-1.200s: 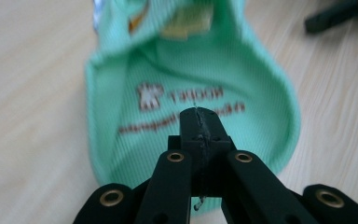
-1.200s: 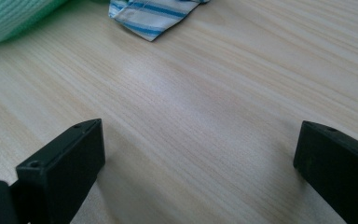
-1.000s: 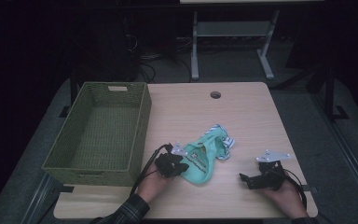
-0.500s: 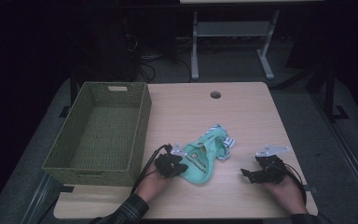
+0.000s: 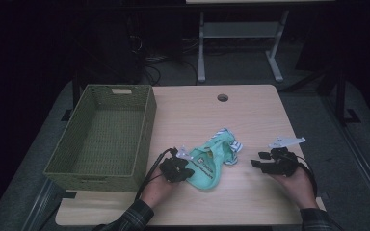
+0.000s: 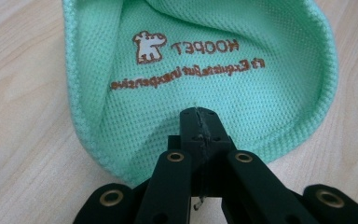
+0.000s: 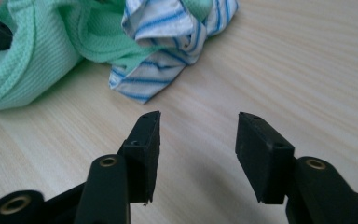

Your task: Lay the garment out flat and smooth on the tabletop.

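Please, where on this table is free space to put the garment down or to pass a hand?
Bare wood lies behind the green garment up to the cable hole, and between the garment and the right gripper. The basket is empty inside. Crowded: the near edge by the left gripper, shut on the garment.

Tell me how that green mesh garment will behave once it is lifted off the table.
The green garment is soft mesh lying in folds, so it will probably sag and droop. It looks light. Pinched at one edge by the left tongs, its striped part would likely trail behind.

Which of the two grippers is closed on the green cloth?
The left gripper: its fingers pinch the green cloth. The right gripper is open above bare table.
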Tool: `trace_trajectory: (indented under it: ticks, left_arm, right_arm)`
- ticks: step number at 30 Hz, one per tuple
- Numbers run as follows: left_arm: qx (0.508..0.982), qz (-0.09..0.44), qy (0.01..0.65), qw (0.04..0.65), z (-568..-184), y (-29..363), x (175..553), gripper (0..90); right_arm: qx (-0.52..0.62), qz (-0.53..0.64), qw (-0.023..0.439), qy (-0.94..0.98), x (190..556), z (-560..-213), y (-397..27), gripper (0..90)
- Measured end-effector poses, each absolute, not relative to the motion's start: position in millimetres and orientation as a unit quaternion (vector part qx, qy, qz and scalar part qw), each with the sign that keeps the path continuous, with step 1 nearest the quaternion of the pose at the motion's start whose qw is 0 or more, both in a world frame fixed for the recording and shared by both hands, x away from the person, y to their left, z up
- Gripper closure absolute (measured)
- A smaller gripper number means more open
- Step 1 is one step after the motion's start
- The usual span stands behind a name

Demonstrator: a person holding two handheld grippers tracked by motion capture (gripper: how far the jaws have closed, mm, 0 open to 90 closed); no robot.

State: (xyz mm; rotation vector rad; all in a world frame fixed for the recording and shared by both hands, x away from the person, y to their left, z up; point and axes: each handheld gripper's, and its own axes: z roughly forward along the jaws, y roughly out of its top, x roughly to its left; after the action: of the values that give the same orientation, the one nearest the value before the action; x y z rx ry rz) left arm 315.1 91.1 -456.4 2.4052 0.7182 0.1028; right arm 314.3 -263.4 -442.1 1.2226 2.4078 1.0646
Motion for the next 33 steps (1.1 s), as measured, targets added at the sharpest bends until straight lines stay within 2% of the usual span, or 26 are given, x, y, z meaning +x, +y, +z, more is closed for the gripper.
trace_trajectory:
  ticks: [5, 21, 33]
  left_arm:
    - [0.909, 0.036, 0.275, 0.311, -456.5, 91.1, 315.4, 89.5]
    - [0.909, 0.034, 0.273, 0.313, -456.7, 91.9, 315.6, 89.3]
    - [0.907, 0.038, 0.275, 0.317, -457.2, 91.0, 314.8, 89.1]
  right_arm:
    - [0.411, 0.37, 0.129, 0.823, 322.1, -434.8, -264.6, 54.0]
    - [0.401, 0.387, 0.119, 0.822, 364.8, -413.6, -253.9, 63.2]
    - [0.387, 0.389, 0.106, 0.829, 392.0, -408.4, -233.6, 65.8]
